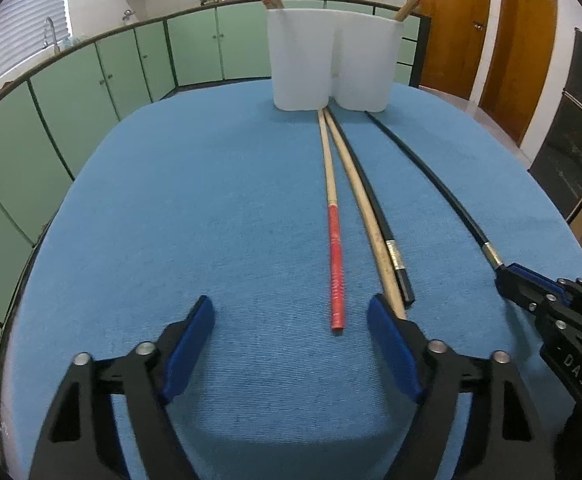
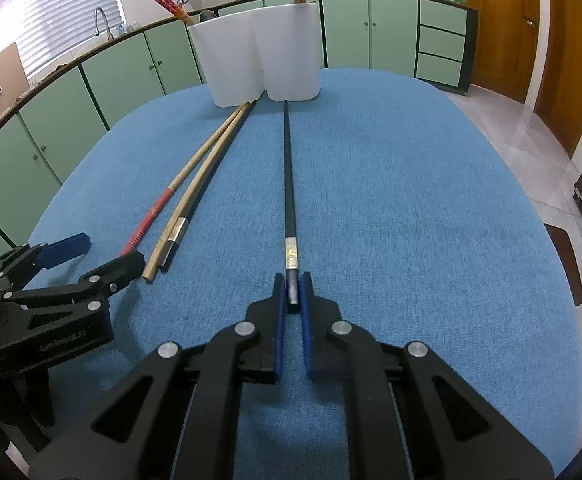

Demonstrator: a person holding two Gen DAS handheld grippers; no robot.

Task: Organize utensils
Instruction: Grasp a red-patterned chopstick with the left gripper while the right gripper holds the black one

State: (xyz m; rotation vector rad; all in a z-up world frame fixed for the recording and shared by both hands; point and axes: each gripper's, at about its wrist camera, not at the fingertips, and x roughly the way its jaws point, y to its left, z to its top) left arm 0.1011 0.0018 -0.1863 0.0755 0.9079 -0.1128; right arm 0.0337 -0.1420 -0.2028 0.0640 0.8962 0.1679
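Note:
A white two-compartment holder (image 1: 333, 60) stands at the table's far side, with red-handled chopsticks in its left cup and a bamboo one in its right; it also shows in the right wrist view (image 2: 259, 52). On the blue cloth lie a red-handled chopstick (image 1: 333, 232), a plain bamboo chopstick (image 1: 367, 208) and a black chopstick (image 1: 387, 236). My right gripper (image 2: 292, 286) is shut on the end of a second black chopstick (image 2: 287, 168) that lies on the cloth. My left gripper (image 1: 291, 314) is open and empty just before the red-handled chopstick's near end.
The round table carries a blue cloth (image 1: 211, 220). Green cabinets (image 1: 131, 76) and a counter with a sink run behind it. Wooden doors (image 1: 503, 40) stand at the right. A dark appliance (image 1: 575, 132) is at the far right.

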